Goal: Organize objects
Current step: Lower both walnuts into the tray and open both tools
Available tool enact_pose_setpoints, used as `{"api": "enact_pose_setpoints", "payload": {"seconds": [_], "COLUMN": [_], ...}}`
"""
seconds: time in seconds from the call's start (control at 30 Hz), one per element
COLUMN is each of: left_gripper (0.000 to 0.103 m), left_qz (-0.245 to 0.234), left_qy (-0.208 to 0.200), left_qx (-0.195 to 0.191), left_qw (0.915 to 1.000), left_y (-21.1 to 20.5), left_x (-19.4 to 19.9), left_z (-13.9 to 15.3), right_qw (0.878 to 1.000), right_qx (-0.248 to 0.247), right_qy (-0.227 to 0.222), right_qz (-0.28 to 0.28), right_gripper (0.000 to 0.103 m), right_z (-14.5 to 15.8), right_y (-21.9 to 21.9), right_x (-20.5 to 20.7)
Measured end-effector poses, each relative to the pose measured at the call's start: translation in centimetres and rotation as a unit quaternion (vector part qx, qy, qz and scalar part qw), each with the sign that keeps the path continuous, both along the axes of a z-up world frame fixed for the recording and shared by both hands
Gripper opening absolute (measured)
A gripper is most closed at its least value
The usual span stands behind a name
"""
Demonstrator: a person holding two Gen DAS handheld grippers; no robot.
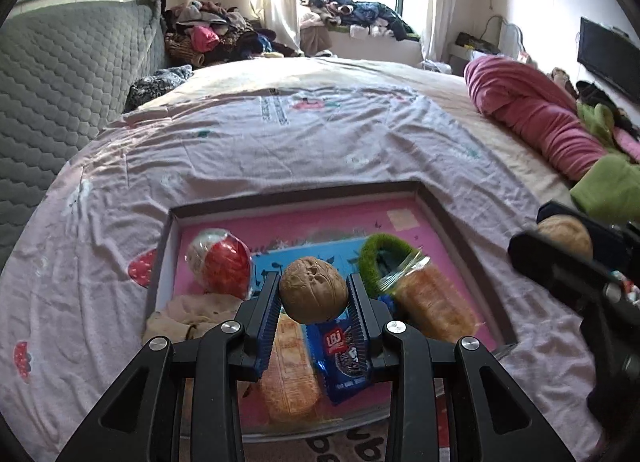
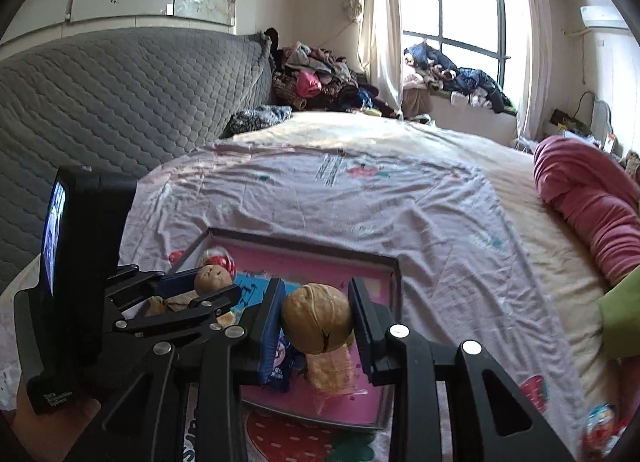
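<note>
My left gripper (image 1: 313, 294) is shut on a brown walnut (image 1: 313, 289), held above a shallow pink-lined box (image 1: 464, 222) on the bed. My right gripper (image 2: 316, 316) is shut on a second walnut (image 2: 317, 317) over the same box (image 2: 304, 240). Each gripper shows in the other's view: the right gripper (image 1: 568, 240) at the right edge with its walnut (image 1: 565, 237), the left gripper (image 2: 208, 286) at the left with its walnut (image 2: 213, 279). Inside the box lie a red-and-clear ball (image 1: 220, 262), a blue snack packet (image 1: 340, 358), wrapped bread (image 1: 436, 302) and a green fuzzy ring (image 1: 384, 254).
The box rests on a lilac sheet (image 1: 260, 142) spread over the bed. A grey quilted headboard (image 1: 60, 94) stands at the left. A rolled pink blanket (image 1: 532, 114) and green cloth (image 1: 608, 186) lie at the right. A foil-wrapped ball (image 2: 602, 428) sits by the bed's right edge.
</note>
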State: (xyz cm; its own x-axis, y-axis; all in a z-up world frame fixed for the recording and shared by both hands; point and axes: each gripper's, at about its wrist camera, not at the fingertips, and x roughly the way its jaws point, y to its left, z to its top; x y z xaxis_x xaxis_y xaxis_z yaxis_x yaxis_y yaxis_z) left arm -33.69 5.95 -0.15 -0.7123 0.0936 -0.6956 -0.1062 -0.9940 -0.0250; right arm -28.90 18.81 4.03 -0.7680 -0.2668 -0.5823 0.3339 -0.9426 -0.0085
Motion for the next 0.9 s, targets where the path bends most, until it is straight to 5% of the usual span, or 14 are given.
{"api": "enact_pose_setpoints", "payload": {"seconds": [0.47, 0.9], "left_gripper": [0.034, 0.034], "left_qz": [-0.008, 0.001], "left_qy": [-0.010, -0.003], "left_qx": [-0.006, -0.008], "left_qw": [0.9999, 1.0000], "left_y": [1.5, 0.6], "left_x": [-0.5, 0.4], "left_z": [-3.6, -4.0], "right_qw": [0.999, 0.999], "right_qx": [0.014, 0.011], "right_qy": [-0.045, -0.050], "right_qz": [-0.016, 0.013], "right_gripper": [0.033, 0.033], "right_z": [-4.8, -5.3], "right_y": [1.9, 0.8], "right_x": [-1.8, -1.3]}}
